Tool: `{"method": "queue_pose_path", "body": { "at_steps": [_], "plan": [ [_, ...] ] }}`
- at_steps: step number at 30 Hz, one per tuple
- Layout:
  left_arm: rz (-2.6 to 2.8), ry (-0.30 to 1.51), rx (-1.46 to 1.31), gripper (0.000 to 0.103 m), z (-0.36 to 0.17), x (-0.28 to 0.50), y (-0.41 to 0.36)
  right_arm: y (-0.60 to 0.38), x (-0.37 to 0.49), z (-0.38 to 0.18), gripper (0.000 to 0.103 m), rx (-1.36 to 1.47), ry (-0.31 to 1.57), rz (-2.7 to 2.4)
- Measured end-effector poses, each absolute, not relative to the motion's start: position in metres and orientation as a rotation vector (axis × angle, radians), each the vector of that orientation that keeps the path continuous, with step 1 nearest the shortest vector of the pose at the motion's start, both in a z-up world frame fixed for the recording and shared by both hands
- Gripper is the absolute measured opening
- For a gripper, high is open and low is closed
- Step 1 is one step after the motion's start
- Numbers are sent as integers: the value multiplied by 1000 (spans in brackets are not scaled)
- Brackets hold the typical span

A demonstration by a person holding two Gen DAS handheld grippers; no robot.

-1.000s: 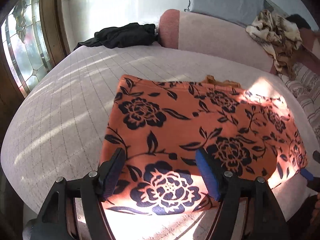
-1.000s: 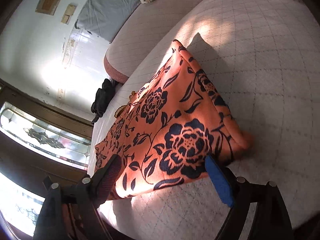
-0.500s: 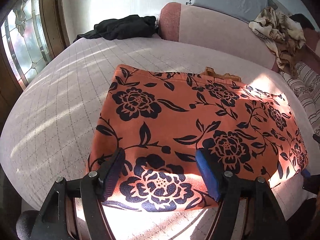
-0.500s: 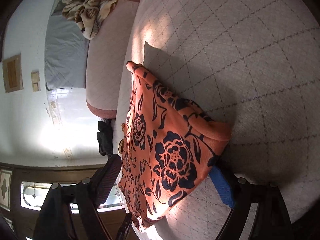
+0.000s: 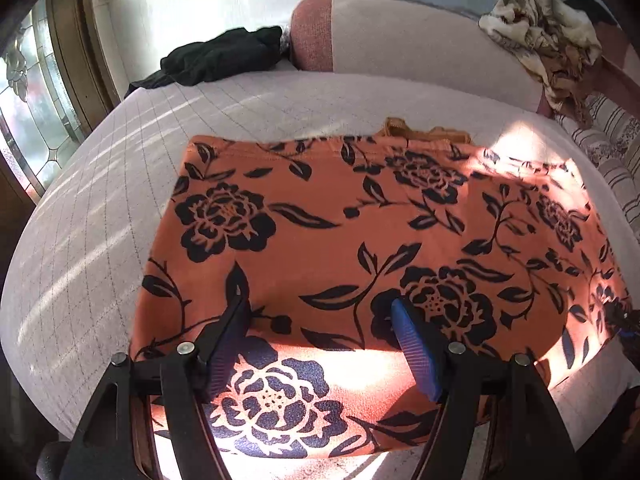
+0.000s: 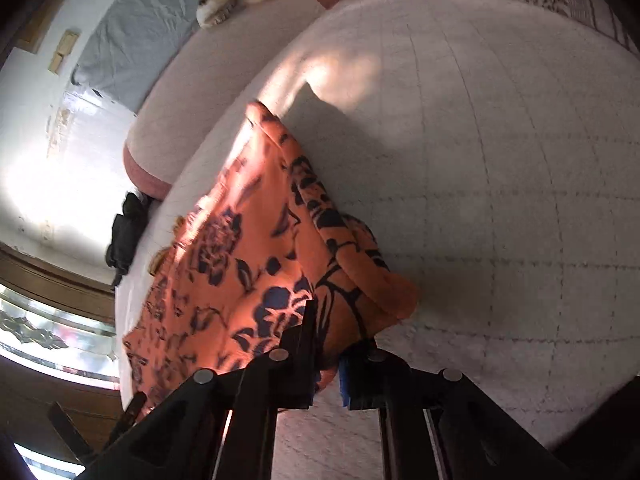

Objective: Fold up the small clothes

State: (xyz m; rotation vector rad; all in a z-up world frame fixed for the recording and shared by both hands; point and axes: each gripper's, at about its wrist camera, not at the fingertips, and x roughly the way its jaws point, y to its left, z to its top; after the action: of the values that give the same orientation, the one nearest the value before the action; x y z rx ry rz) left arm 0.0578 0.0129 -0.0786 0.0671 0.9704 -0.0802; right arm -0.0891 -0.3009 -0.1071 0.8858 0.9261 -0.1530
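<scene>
Orange cloth (image 5: 360, 240) with dark flowers lies flat on our pale quilted bed (image 5: 100, 208). Our right gripper (image 6: 326, 344), wide open a moment ago, has just snapped its jaws closed and now pinches the cloth's near corner. Our left gripper (image 5: 320, 332) has slid further over the cloth, jaws still wide apart and holding nothing.

The left hand-held gripper (image 5: 320, 332) points steeply down, its blue-padded jaws standing wide apart. The right hand-held gripper (image 6: 326, 344), also angled down, has just been closing, its jaws now pinched on orange black-flowered cloth (image 6: 240, 264).
</scene>
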Motion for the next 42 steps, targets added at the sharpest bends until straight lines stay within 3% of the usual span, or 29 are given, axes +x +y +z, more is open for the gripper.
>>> {"method": "queue_pose_path", "body": {
  "at_steps": [2,5,6,7,11,16,17,18,19,21,24,27,31,37,42],
  "plan": [
    [-74,939,73,74,-79,58,12,-315,-101,-109,18,987,890,-104],
    [-80,938,70,75,-82,59,14,-333,-120,-85,53,956,860,-134],
    [-83,935,68,76,-84,60,15,-340,-125,-77,69,931,839,-150],
    [-83,930,66,76,-85,60,15,-348,-126,-68,70,909,821,-157],
    [-66,914,81,78,-87,60,10,-367,-74,-54,70,842,845,15],
    [-78,917,69,79,-88,61,13,-356,29,-76,69,759,1009,191],
    [-80,914,71,79,-88,61,13,-350,44,-85,65,729,1069,208],
    [-82,911,73,79,-88,60,13,-342,55,-91,29,670,1118,189],
    [-86,910,73,79,-88,60,13,-336,58,-89,20,623,1128,159],
    [-95,905,66,80,-88,60,15,-316,50,-64,16,478,1060,124],
    [-89,897,65,81,-89,61,14,-305,42,-62,17,391,1037,17],
    [-92,896,67,81,-89,61,15,-330,40,-84,33,507,1048,2],
    [-87,887,70,82,-90,61,14,-344,51,-59,35,498,932,-71],
    [-83,915,54,83,-89,66,14,-364,111,-98,31,602,1053,-105],
    [-67,925,47,83,-88,66,13,-318,85,-47,35,420,899,-155]
  ]
}}
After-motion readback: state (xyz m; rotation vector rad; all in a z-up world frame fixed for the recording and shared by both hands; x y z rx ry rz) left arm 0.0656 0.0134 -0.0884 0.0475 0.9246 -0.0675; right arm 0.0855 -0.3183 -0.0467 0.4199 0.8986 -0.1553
